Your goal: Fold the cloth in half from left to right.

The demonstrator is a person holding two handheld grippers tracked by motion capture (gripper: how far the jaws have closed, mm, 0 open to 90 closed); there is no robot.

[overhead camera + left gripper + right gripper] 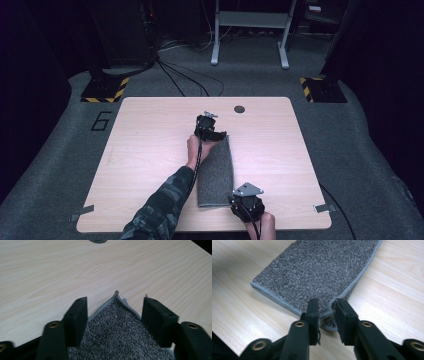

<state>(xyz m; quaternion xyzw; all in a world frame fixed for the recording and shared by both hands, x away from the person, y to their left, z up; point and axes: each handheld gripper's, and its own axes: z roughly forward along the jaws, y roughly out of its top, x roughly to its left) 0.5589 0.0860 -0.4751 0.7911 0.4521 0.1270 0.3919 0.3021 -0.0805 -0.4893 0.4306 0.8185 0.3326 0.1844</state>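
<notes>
The folded grey knitted towel (216, 172) lies lengthwise on the light wooden bench (150, 150), reaching from its middle toward the near edge. The left gripper (115, 312) stands with fingers (77, 315) spread apart, the towel's far corner between them, untouched. The right gripper (327, 312) fingers (313, 312) straddle the near corner, slightly parted.

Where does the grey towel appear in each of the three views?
High view: the grey towel lies folded in a long strip at the table's centre, between the two tools.
Left gripper view: its corner sits bottom centre, between open jaws.
Right gripper view: it spans the upper middle, its near corner between the jaws.
Shared landmark: the light wooden table.
</notes>
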